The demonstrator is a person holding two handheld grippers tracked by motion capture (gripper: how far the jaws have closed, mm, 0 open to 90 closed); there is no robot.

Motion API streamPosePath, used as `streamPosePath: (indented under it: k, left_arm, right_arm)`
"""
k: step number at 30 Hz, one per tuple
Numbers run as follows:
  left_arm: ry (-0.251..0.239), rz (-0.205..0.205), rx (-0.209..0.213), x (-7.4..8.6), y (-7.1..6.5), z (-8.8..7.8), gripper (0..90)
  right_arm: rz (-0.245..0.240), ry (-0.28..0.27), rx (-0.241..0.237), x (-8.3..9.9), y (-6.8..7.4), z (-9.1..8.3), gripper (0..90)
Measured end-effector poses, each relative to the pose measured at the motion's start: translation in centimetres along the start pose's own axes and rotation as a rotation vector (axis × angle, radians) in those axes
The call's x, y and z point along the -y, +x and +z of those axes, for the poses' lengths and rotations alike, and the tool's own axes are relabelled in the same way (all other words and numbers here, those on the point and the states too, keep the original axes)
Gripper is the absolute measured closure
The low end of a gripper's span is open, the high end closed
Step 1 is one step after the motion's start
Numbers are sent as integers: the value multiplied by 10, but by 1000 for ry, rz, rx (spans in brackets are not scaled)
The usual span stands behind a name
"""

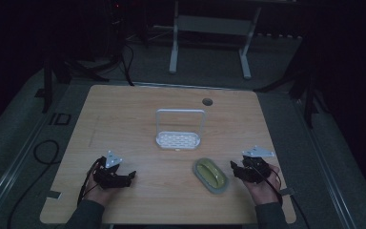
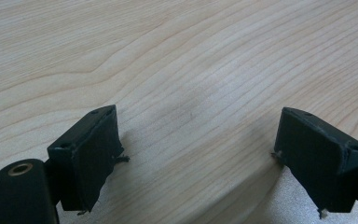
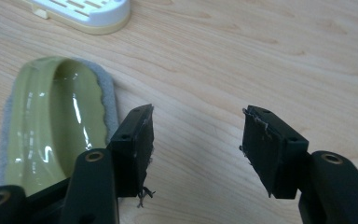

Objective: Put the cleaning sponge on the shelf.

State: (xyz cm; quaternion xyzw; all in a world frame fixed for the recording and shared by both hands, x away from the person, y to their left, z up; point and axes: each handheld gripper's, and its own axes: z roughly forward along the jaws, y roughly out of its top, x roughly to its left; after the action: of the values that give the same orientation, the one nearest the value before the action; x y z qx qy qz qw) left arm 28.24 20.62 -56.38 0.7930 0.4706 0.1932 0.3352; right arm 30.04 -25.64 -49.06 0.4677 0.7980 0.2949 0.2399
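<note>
1. In the right gripper view, the green scrubber (image 3: 56, 126) is partly hidden behind the right hand-held gripper (image 3: 196, 149)'s near jaw.
2. Beyond the scrubber, the white rack (image 3: 88, 11) is cut off by the top edge.
3. Room beyond the table (image 1: 124, 109) is too dark to tell.

Both handheld grippers, left (image 1: 132, 175) and right (image 1: 232, 167), are black with grey three-cornered top plates and trailing black cables. Jaw pads show frayed edges and brass-ringed screw holes. Dark sleeves (image 1: 85, 214) cover the forearms.

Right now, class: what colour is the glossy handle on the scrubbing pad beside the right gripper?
Yellow-green, on a grey pad; the scrubbing pad shows best in the right gripper view.
</note>
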Motion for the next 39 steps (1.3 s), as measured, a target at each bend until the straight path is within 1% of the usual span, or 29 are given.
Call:
streamPosePath:
  k: [4,11,13,18,24,31,39]
  left_arm:
    - [0,0,0,0,0,0,143]
    - [0,0,0,0,0,0,143]
    - [0,0,0,0,0,0,142]
    - [0,0,0,0,0,0,142]
    - [0,0,0,0,0,0,143]
    - [0,0,0,0,0,0,142]
    - [0,0,0,0,0,0,142]
  right_arm:
    - [-15,3,-6,-7,4,-3,454]
    - [-18,15,-7,-10,8,-3,473]
    - [-7,32,-17,-13,9,-3,479]
    - [12,45,-38,-16,11,-5,488]
    - [5,62,-46,-20,14,-6,484]
    - [-6,79,-69,-25,19,-7,489]
    - [-28,123,-112,-31,25,-5,531]
